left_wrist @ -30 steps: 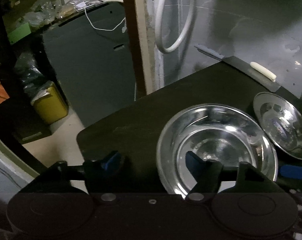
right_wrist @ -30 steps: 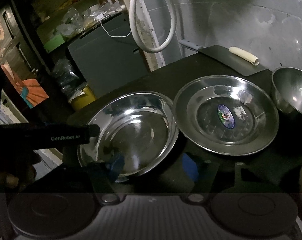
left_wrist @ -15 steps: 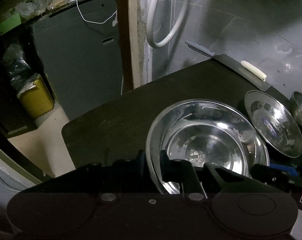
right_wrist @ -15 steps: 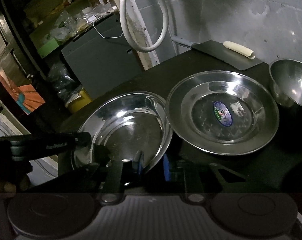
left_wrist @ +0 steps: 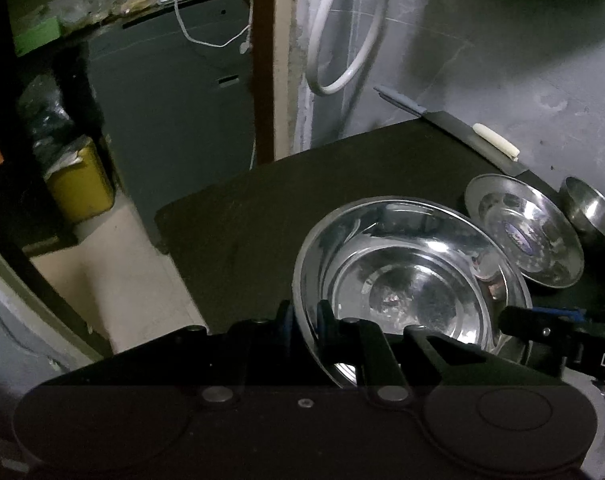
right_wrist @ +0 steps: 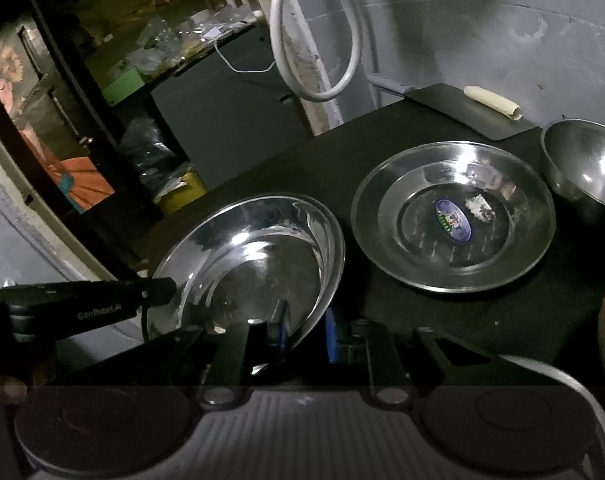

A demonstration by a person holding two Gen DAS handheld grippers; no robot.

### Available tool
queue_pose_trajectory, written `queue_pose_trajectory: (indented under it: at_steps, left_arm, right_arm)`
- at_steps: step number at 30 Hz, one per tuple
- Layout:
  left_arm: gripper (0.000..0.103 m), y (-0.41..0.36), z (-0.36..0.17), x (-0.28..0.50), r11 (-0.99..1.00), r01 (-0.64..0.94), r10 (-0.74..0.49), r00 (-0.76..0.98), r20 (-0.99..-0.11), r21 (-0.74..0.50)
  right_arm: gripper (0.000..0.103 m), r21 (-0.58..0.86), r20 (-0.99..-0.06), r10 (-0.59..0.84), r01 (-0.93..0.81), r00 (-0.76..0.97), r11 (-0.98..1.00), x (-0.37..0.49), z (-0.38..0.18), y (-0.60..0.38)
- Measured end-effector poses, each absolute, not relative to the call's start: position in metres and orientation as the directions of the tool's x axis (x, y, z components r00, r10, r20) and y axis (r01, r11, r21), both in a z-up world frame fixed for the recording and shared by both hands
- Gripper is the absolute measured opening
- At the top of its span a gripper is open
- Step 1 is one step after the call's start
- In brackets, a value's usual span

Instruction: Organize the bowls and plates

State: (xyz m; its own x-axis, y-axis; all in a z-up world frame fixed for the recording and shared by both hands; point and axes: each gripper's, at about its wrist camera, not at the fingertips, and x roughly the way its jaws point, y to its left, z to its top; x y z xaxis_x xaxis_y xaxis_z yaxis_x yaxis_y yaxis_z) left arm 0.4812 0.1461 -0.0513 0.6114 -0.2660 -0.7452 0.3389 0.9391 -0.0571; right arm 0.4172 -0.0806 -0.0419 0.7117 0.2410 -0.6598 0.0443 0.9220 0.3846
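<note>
Both fingers (left_wrist: 302, 320) (right_wrist: 306, 332) pinch steel bowl (left_wrist: 414, 276) rim.

Both wrist views close, looking down-forward over dark table (left_wrist: 262, 208); left from left edge, right from front; shared: large steel plate (left_wrist: 414, 280) (right_wrist: 254, 264).
</note>
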Motion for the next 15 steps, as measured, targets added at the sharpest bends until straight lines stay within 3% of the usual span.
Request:
queue_pose_trajectory:
  at_steps: [15]
  left_arm:
    - [0.016, 0.101, -0.036, 0.396, 0.901, 0.425, -0.348, 0.590, -0.728, -0.086]
  right_arm:
    - [0.019, 0.337, -0.629, 0.151, 0.093, 0.762, 0.937, 0.322, -0.011, -0.124]
